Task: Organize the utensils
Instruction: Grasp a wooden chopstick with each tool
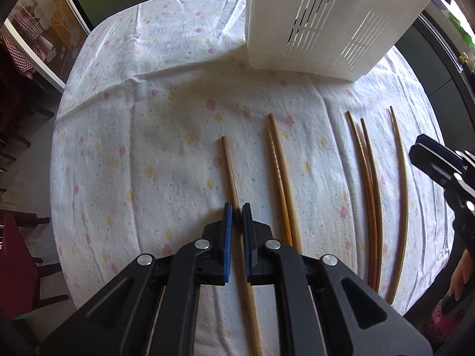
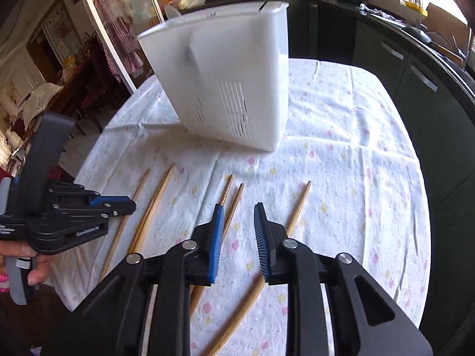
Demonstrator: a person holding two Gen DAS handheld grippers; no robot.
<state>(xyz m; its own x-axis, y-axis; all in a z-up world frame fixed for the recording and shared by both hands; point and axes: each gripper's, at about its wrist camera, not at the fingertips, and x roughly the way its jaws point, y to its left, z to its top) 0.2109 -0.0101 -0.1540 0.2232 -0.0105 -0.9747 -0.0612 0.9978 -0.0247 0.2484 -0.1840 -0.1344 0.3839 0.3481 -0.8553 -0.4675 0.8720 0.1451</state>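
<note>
Several wooden chopsticks lie side by side on the flowered tablecloth (image 1: 142, 136). My left gripper (image 1: 237, 209) points steeply down, its blue pads closed on the leftmost single chopstick (image 1: 230, 163) near its middle. To the right lie a pale pair (image 1: 277, 172), a darker pair (image 1: 368, 178) and a single thin chopstick (image 1: 402, 192). My right gripper (image 2: 238, 207) hovers open above the darker pair (image 2: 234, 198), with the thin chopstick (image 2: 299, 204) running under its right finger. A white slotted utensil holder (image 2: 231, 74) stands upright behind the chopsticks.
The left gripper (image 2: 130, 203) and the hand holding it (image 2: 32, 267) fill the left of the right wrist view. Dark cabinets (image 2: 415, 68) run along the table's right side. Chairs (image 1: 17, 267) and a glass door (image 1: 44, 38) stand to the left.
</note>
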